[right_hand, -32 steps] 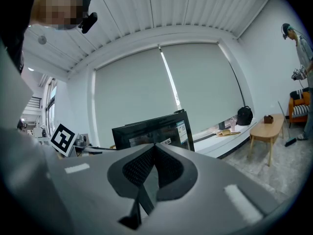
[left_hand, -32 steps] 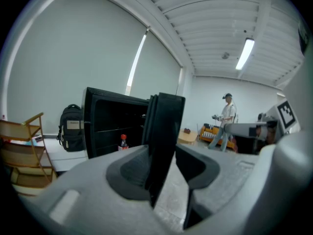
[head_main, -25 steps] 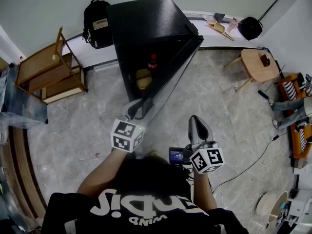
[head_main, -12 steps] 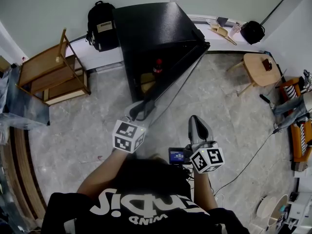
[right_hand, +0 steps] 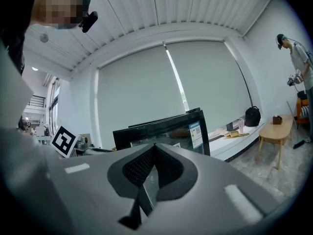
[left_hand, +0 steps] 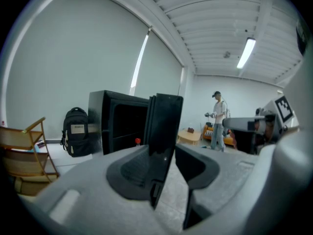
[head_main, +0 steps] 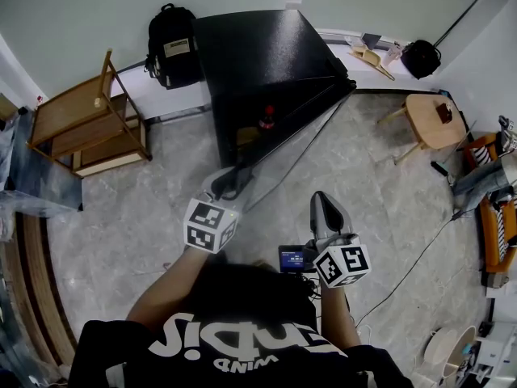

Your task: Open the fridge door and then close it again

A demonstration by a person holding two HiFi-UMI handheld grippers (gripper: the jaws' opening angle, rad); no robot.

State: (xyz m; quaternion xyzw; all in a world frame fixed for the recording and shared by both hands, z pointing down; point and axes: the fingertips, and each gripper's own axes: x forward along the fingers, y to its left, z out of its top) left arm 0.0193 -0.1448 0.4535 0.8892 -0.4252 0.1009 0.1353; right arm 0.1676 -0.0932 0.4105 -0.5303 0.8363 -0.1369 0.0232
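Straight ahead of the left gripper (head_main: 233, 183), the open fridge door (head_main: 284, 140) runs edge-on, free edge pinched in its jaws; the right gripper (head_main: 321, 202) hovers beside, fingers pressed together, empty.

head view: above the person, aimed steeply down, wide on the floor; fridge (head_main: 266, 55) at top centre. left gripper view: rides the left gripper (head_main: 229, 182), about level, very close on the fridge door (left_hand: 164, 126) edge at frame centre. right gripper view: rides the right gripper (head_main: 322, 204), faces the door's outer face from further back. all three share the door; head and left share the backpack (head_main: 174, 47), head and right the round table (head_main: 432, 120).
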